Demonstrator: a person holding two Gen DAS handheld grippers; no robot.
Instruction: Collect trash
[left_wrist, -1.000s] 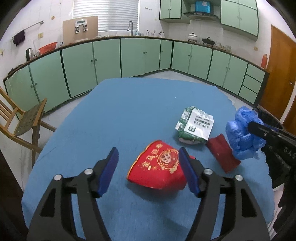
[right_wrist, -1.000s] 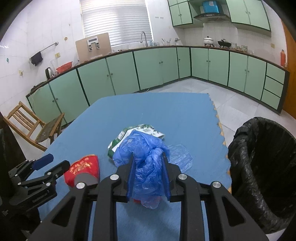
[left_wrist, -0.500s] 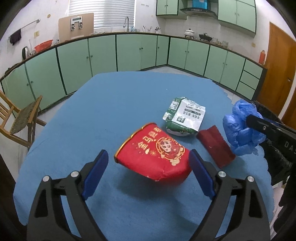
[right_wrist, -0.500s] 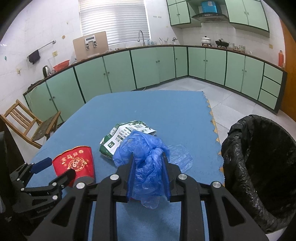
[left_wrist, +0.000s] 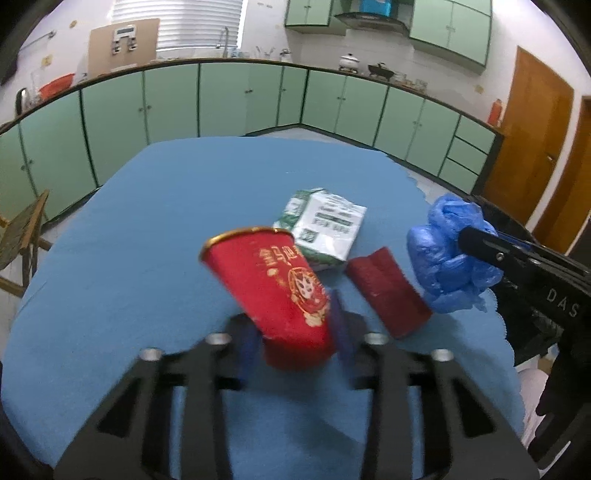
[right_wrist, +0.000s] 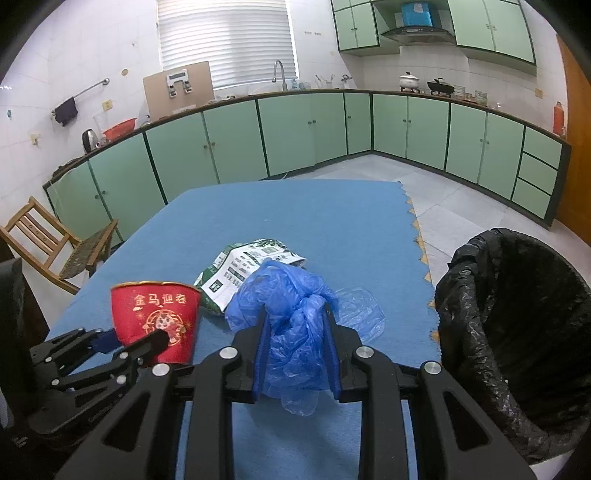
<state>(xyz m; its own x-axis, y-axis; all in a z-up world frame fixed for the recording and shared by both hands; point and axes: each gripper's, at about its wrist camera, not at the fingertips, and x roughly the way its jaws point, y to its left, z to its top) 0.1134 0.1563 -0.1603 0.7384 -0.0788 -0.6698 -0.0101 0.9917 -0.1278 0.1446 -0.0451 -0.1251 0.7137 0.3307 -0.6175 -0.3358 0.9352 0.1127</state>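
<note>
My left gripper (left_wrist: 295, 338) is shut on the base of a red paper cup (left_wrist: 273, 291) and holds it tilted above the blue table; the cup also shows upright in the right wrist view (right_wrist: 157, 317). My right gripper (right_wrist: 295, 350) is shut on a crumpled blue plastic bag (right_wrist: 291, 317), which shows at the right of the left wrist view (left_wrist: 447, 254). A green-and-white snack wrapper (left_wrist: 325, 225) and a dark red flat packet (left_wrist: 388, 291) lie on the table. A bin with a black liner (right_wrist: 517, 332) stands at the right.
The blue table (left_wrist: 147, 240) ends in a scalloped edge on the right (right_wrist: 421, 251). A wooden chair (right_wrist: 48, 243) stands to the left. Green cabinets (right_wrist: 295, 136) run along the back walls. A thin blue plastic piece (right_wrist: 362, 306) lies near the table edge.
My left gripper has closed on the red cup's base and lifted it from lying on its side to tilted upright. The right gripper has held still with the blue bag.
</note>
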